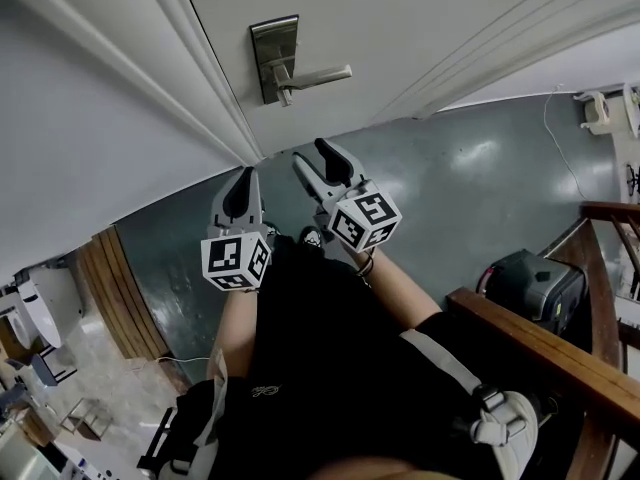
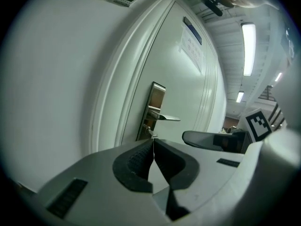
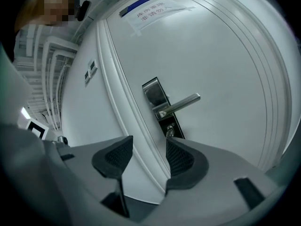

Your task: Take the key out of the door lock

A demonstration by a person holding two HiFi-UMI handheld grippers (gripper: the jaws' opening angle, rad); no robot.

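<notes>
Nearest the camera, the left gripper has its two dark ribbed pads pressed together. Only a thin seam shows where they meet, and nothing is caught in it. The right gripper has its pads spread, and the gap between them shows only the white door frame, so it pinches nothing. In the head view the two grippers sit side by side in front of the person's black clothing. Their marker cubes face the camera, and the right one reaches a little further forward than the left. Both point at the door and stop short of it.

Beyond the jaws is the key. It is a small, pale, silvery bit of metal standing out from the dark lower strip of the lock plate, directly under the lever handle. It catches the light as a narrow bright sliver, and its shaft is inside the lock. It is too small for its outline to be made out. In the right gripper view it shows just above the tip of the right-hand pad, past the pad and not between the two. In the left gripper view it appears right over the closed seam as a tiny stub.

The plate and lever are brushed steel and sit near the door's edge. Higher on the white door hangs a paper notice.
</notes>
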